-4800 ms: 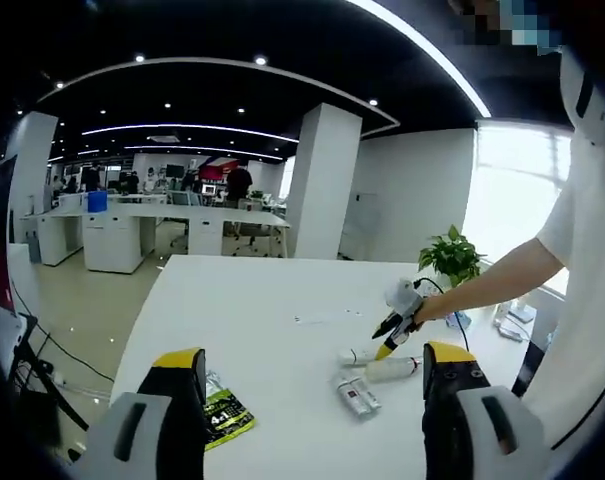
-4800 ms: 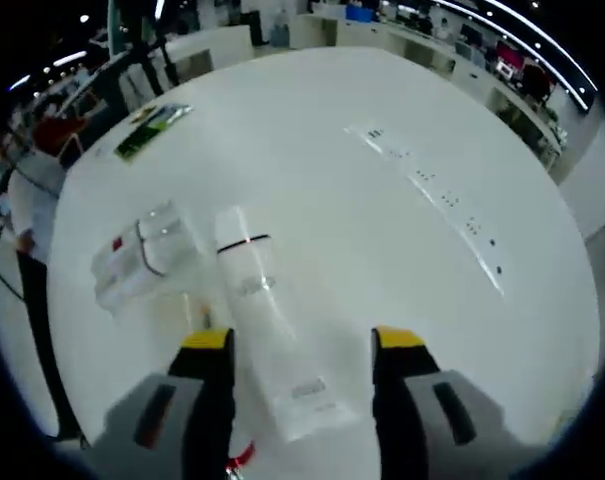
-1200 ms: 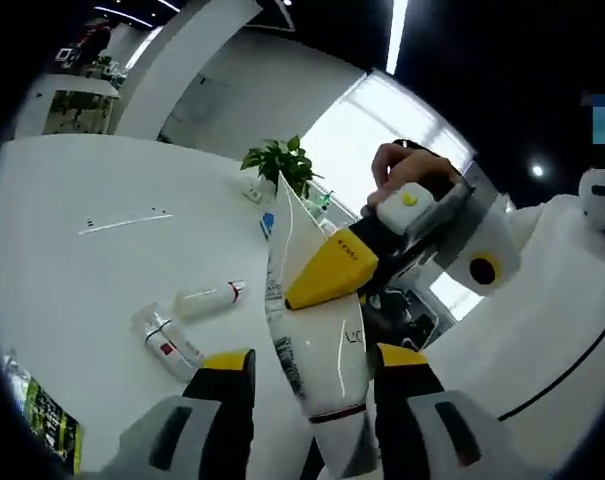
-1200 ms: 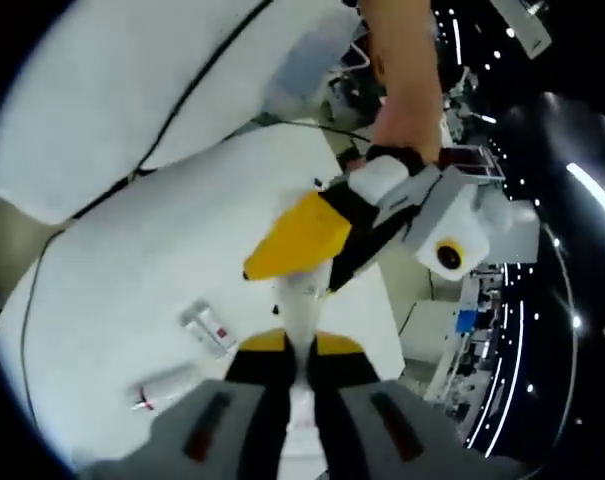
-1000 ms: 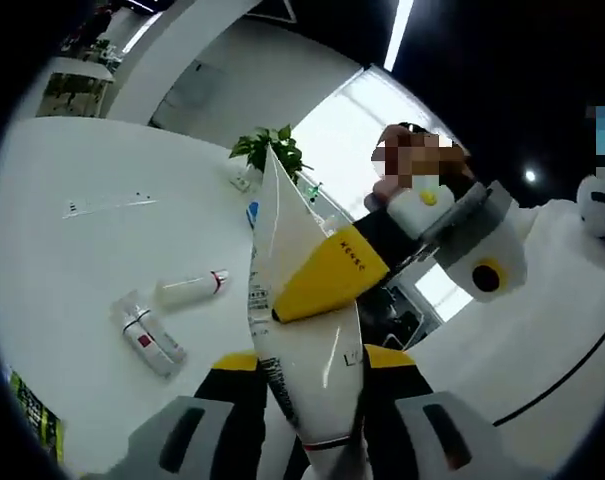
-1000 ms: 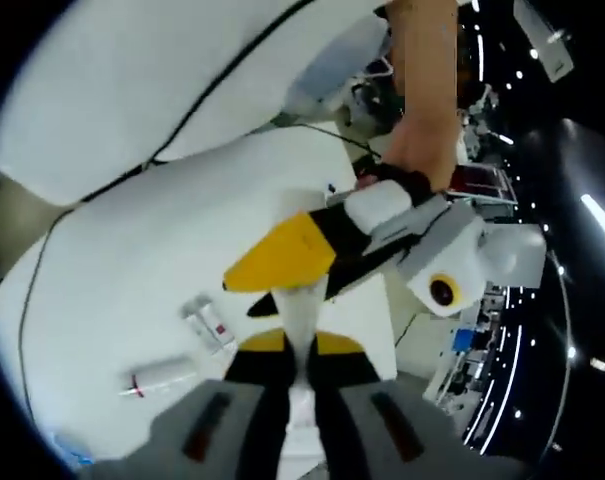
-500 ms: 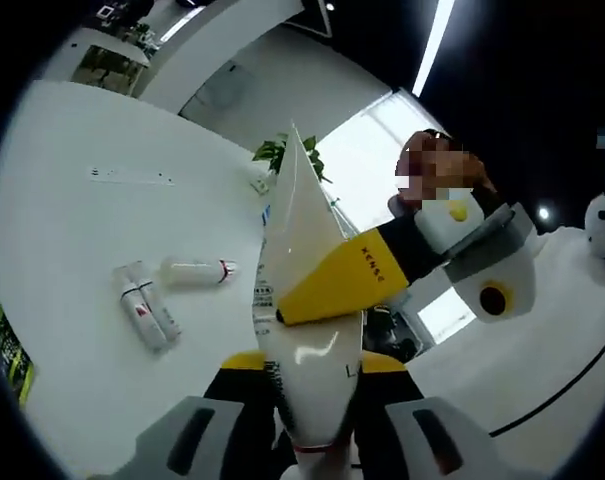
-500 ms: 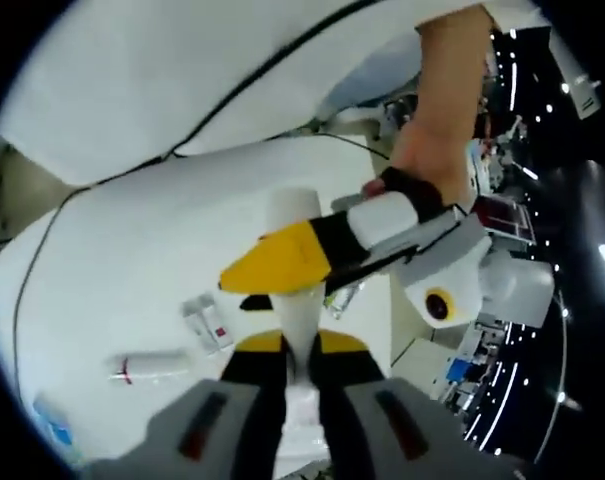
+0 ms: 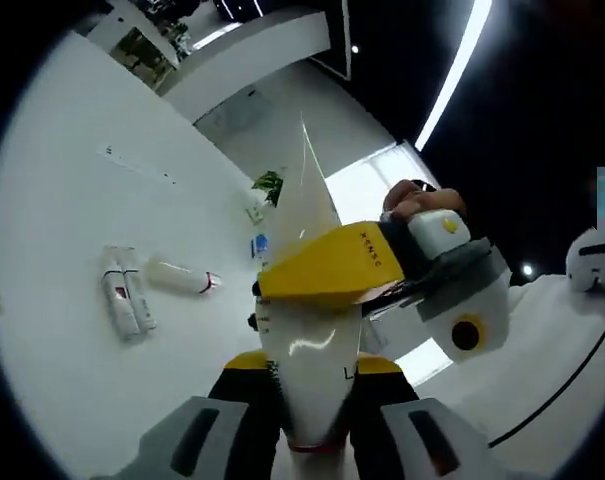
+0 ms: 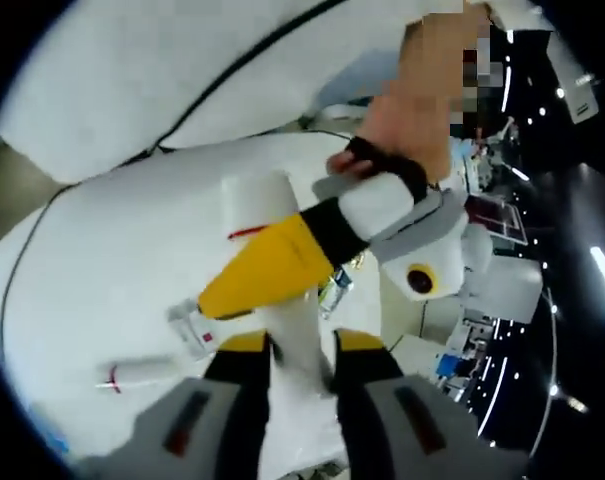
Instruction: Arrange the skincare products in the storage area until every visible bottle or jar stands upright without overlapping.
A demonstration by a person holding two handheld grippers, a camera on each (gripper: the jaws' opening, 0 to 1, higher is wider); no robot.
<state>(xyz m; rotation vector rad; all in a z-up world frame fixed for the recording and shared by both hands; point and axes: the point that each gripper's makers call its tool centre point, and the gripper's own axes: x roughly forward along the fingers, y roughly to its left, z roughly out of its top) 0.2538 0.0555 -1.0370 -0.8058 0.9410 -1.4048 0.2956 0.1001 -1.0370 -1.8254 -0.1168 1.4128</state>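
While both our grippers clamp the white tube [image 9: 307, 340], our left gripper [image 9: 304, 385] view adds its flat crimped end; our right gripper [image 10: 300, 358] view, its round cap end.

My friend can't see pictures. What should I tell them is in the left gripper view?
A white tube is pinched between the left tool at the bottom and the yellow-tipped right tool, which reaches in from the right. Behind, on a white table, lie a small white bottle and a clear twin pack.
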